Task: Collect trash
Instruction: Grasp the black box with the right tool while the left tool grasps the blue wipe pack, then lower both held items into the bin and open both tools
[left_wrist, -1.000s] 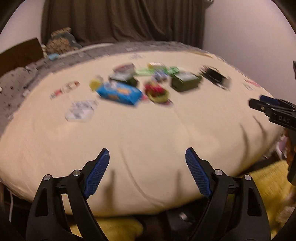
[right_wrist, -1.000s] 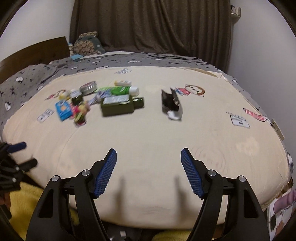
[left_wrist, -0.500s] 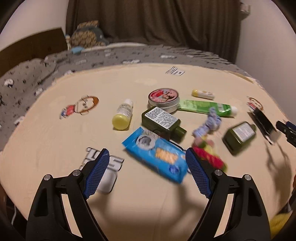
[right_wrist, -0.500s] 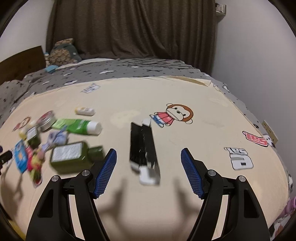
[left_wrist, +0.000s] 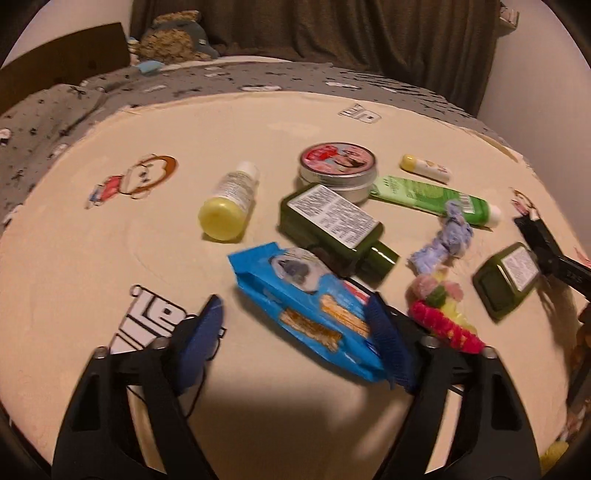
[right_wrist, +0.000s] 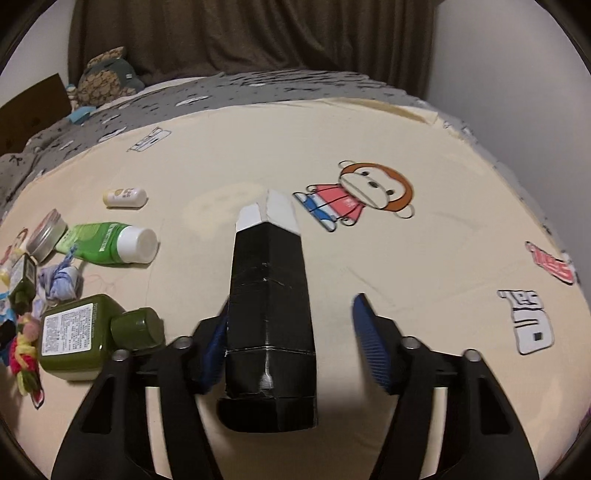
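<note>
1. Both jaws have just been closing: the left gripper (left_wrist: 291, 334) is partly open around a blue wrapper (left_wrist: 308, 308), lower centre.
2. A black carton (right_wrist: 269, 314), centre frame, is now bracketed, ungripped, by the right gripper (right_wrist: 291, 339).

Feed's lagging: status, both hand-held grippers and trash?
Left hand-held gripper just closing, blue wrapper between, not clamped. Right hand-held gripper just closing, black carton between, unclamped. Green bottle beside carton.

Left gripper (left_wrist: 293, 332) angled downward, blue-padded fingers (left_wrist: 201, 334) apart, just been closing, blue packet's end between them, not pinched. Right gripper (right_wrist: 291, 338) angled downward too, just been closing; left pad against black carton, right pad clear.
</note>
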